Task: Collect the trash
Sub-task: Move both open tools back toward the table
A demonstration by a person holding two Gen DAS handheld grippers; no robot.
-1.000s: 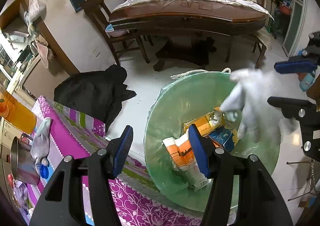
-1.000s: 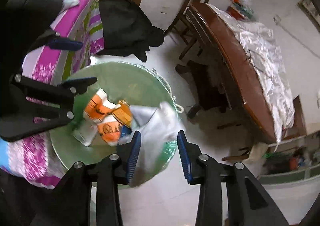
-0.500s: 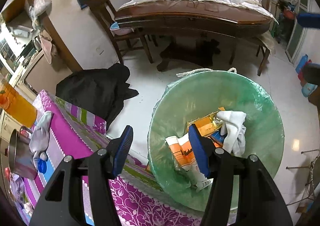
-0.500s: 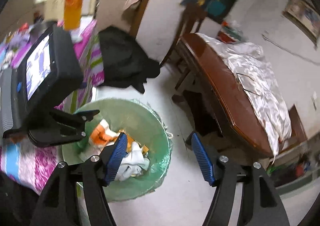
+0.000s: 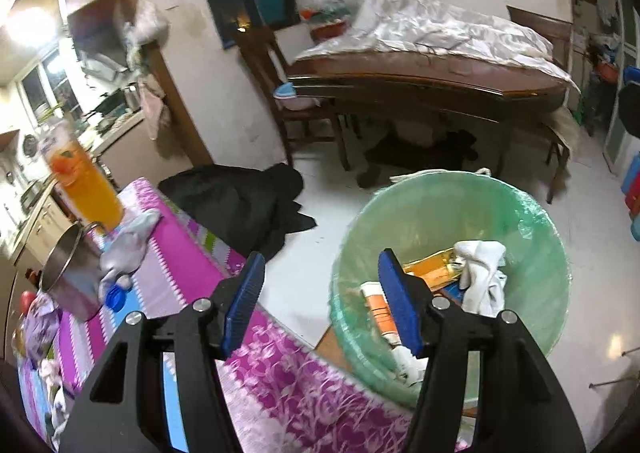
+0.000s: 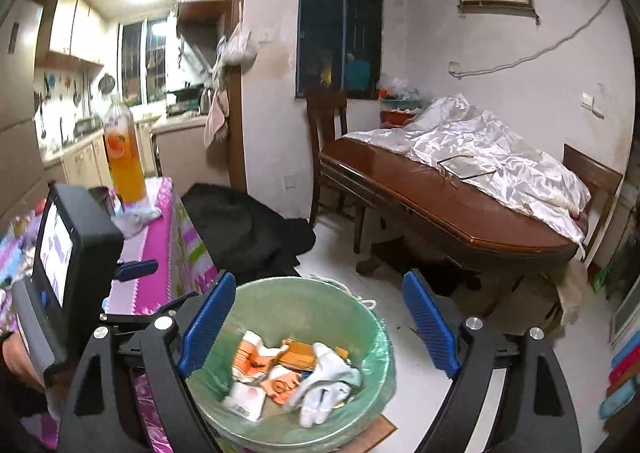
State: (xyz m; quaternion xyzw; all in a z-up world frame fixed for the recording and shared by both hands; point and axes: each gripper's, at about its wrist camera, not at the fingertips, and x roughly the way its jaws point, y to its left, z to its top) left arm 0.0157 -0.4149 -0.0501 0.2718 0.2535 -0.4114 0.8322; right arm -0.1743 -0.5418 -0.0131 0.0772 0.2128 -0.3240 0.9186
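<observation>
A bin lined with a green bag (image 5: 532, 221) (image 6: 360, 313) stands on the floor beside the table. In it lie orange and white cartons (image 6: 250, 357) (image 5: 376, 305) and a white sock (image 5: 480, 277) (image 6: 328, 381). My left gripper (image 5: 322, 303) is open and empty over the table's edge, left of the bin. My right gripper (image 6: 318, 327) is open and empty, above the bin. The left gripper's body with its screen (image 6: 68, 249) shows at the left of the right wrist view.
The table has a pink flowered cloth (image 5: 280, 373); on it stand an orange drink bottle (image 5: 84, 181) (image 6: 122, 157), a steel mug (image 5: 72, 277), a grey sock (image 5: 128, 241) and a blue cap (image 5: 116, 297). A black garment (image 5: 240, 201) lies on the floor. A wooden table (image 6: 440, 209) and chair (image 6: 328, 141) stand behind.
My right gripper opened and let the white sock drop into the bin, then rose and pulled back. My left gripper tilted up slightly, open throughout.
</observation>
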